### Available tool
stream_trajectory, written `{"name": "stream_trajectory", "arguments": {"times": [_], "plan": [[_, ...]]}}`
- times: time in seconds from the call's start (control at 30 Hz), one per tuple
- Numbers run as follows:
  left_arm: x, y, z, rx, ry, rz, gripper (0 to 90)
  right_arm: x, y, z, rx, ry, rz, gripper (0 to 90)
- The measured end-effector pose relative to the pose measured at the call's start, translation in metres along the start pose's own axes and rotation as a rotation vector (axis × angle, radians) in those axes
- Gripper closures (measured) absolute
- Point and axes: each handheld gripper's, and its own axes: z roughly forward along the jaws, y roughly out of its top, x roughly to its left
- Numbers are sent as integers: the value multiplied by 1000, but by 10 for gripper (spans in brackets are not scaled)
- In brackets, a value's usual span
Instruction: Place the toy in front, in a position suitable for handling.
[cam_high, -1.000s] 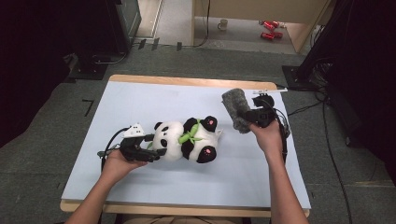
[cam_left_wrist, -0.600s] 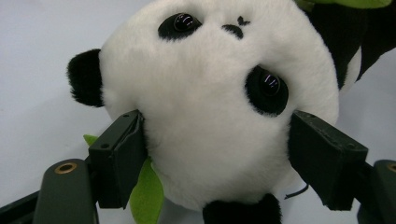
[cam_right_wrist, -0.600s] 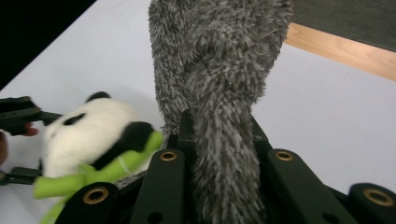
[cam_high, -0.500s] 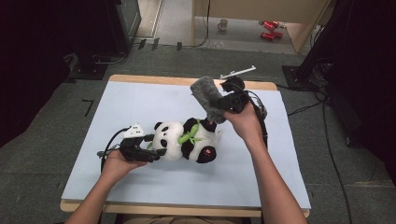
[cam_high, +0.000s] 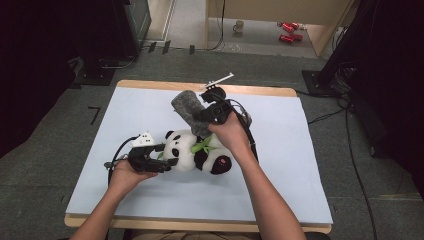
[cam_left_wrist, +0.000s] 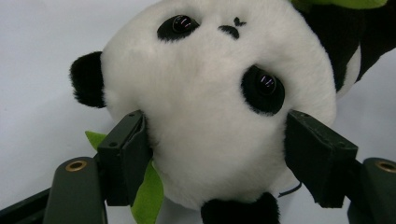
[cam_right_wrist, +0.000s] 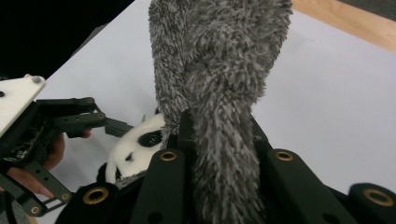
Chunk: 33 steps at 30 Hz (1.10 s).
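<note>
A black-and-white plush panda (cam_high: 192, 152) with a green leaf at its neck lay on its back near the middle of the pale blue bench (cam_high: 300, 165), head toward the left. A shaggy grey plush cloth (cam_high: 189, 111) was held upright just above its belly, off the bench.

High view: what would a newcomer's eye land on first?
The panda plush lying mid-table on the pale blue mat, its head between the left gripper jaws, which have just been closing. Just above it, the right gripper is shut on a shaggy grey cloth.
</note>
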Motion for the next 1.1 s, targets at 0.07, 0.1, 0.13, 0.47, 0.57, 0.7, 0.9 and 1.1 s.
{"name": "stream_trajectory", "arguments": {"times": [0.07, 0.1, 0.13, 0.47, 0.57, 0.7, 0.9, 1.1], "plan": [[0, 1, 0, 0, -3, -3, 295, 5, 2, 5, 10, 10, -9, 763], [0, 1, 0, 1, -4, -7, 304, 9, 3, 10, 13, 19, -18, 763], [0, 1, -1, 1, -6, -10, 312, 12, 4, 13, 18, 29, -17, 763], [-3, 3, -2, 18, 14, -1, 432, 38, 6, 57, 110, 63, -48, 763], [-4, 3, -2, 31, 21, 7, 462, 41, 3, 72, 161, 47, -61, 764], [-2, 3, -2, 37, 16, -1, 475, 34, -1, 78, 176, 49, -48, 765], [-3, 3, -1, 36, 20, -4, 489, 17, -5, 72, 177, 21, -32, 767], [-3, 4, -2, 41, 20, -11, 496, -2, -11, 59, 190, -52, -21, 768]]}}
